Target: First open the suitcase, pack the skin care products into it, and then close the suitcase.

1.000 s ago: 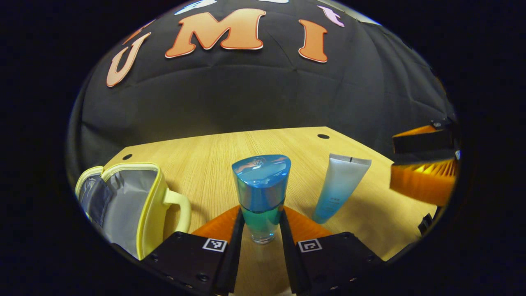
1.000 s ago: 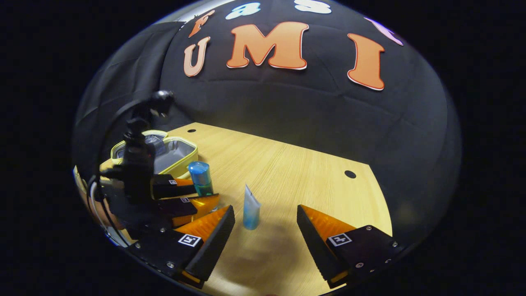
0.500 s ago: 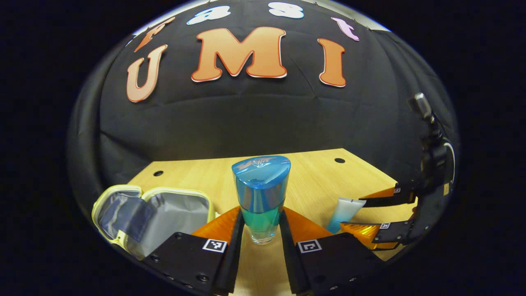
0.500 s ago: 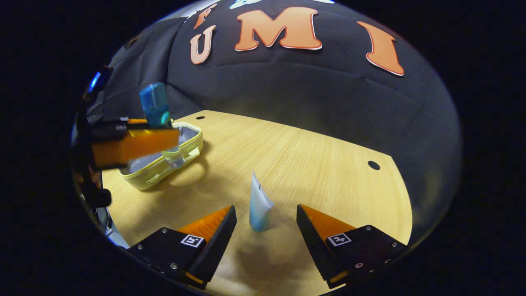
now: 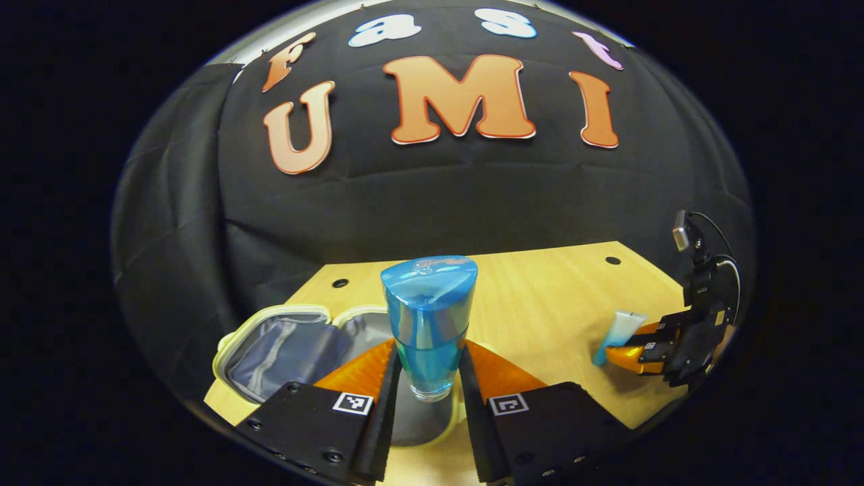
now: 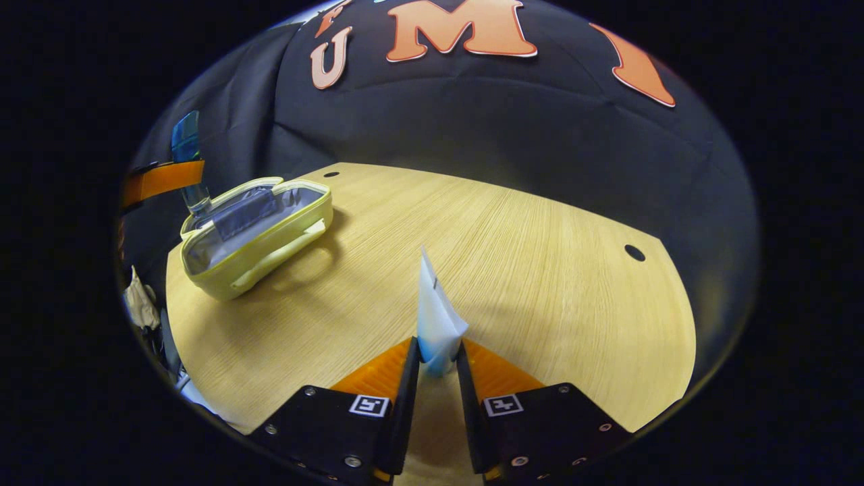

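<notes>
Two products gripped now. We see the blue bottle (image 5: pixel 428 324) upright, clamped in the left gripper (image 5: pixel 427 378), now carried over the open yellow suitcase (image 5: pixel 287 344) at the table's (image 5: pixel 540 297) left edge; half a second ago it hung nearer the middle. Right gripper (image 6: pixel 435 378) has closed on the white-blue tube (image 6: pixel 437 317), which stood free between open fingers before. Tube stands upright on the table, well right of the suitcase.
</notes>
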`<state>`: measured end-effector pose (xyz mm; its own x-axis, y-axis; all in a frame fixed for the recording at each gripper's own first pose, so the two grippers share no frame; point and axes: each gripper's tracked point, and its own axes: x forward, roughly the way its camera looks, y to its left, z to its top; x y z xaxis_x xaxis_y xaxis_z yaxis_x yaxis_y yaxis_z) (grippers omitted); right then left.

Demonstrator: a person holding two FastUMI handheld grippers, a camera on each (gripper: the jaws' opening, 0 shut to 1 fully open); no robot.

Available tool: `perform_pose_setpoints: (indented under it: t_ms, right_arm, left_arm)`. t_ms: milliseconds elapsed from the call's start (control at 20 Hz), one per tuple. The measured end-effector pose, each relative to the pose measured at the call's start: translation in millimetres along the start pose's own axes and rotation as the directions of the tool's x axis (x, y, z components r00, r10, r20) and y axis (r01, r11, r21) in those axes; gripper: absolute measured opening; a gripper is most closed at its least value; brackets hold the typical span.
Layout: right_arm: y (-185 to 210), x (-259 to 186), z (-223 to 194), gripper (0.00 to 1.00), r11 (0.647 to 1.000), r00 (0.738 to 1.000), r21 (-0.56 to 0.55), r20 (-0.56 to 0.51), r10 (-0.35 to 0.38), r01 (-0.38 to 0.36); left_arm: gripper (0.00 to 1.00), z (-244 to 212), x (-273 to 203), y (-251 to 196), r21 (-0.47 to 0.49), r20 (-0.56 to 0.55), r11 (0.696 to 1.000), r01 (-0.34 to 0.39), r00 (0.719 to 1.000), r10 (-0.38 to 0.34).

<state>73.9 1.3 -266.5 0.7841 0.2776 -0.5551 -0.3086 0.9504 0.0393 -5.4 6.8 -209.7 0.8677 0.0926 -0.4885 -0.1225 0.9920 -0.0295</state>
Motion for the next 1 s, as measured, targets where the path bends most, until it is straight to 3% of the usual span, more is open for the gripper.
perform_pose_setpoints:
  t_ms: [350, 800, 1000]
  right_arm:
    - [26, -28, 36, 0.35, 1.0, 0.998, 0.022, 0.056, 0.004, -0.005]
    - [101, -58, 100, 0.35, 0.999, 0.99, 0.003, 0.135, 0.046, -0.047]
    - [135, -54, 118, 0.35, 0.997, 0.987, 0.029, 0.145, 0.062, -0.067]
  left_arm:
    - [0.48, 2, 5, 50, -0.007, -0.012, 1.0, -0.006, 1.0, 0.006]
    - [0.48, -33, 39, 89, -0.013, -0.127, 0.993, 0.116, 0.985, -0.117]
    - [0.48, -61, 58, 103, -0.039, -0.22, 0.986, 0.161, 0.961, -0.165]
